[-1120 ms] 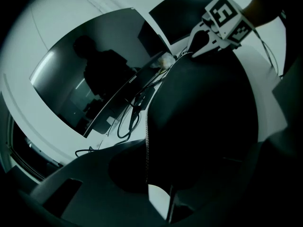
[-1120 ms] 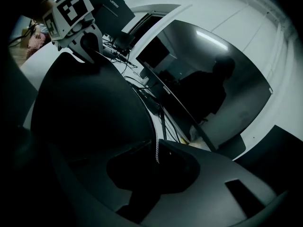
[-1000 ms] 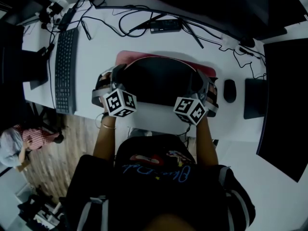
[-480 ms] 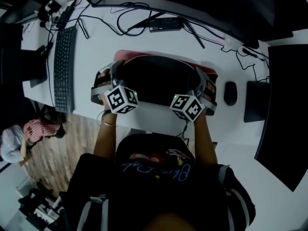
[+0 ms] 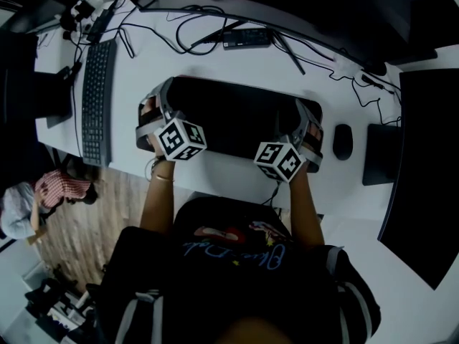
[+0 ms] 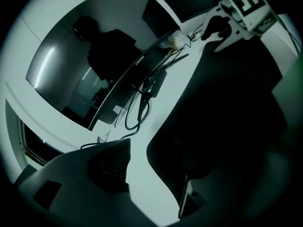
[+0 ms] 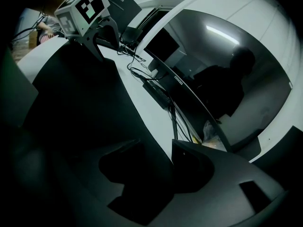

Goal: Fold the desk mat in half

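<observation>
The desk mat lies folded on the white desk, black side up, as a long dark strip. My left gripper is at its left end and my right gripper at its right end. In the left gripper view the left gripper has its jaws opening, with the mat's edge in the gap and no pad pressing on it. The right gripper is opening too, the mat running in beside its left finger. Each view shows the other gripper's marker cube at the far end.
A keyboard lies left of the mat, a mouse and a black pad to the right. Cables and a power brick run along the back under a wide monitor. A person is on the floor at left.
The raised black flap has come down flat over the far half, hiding the red underside that showed along the back edge. Both grippers moved forward a little and their jaws have parted.
</observation>
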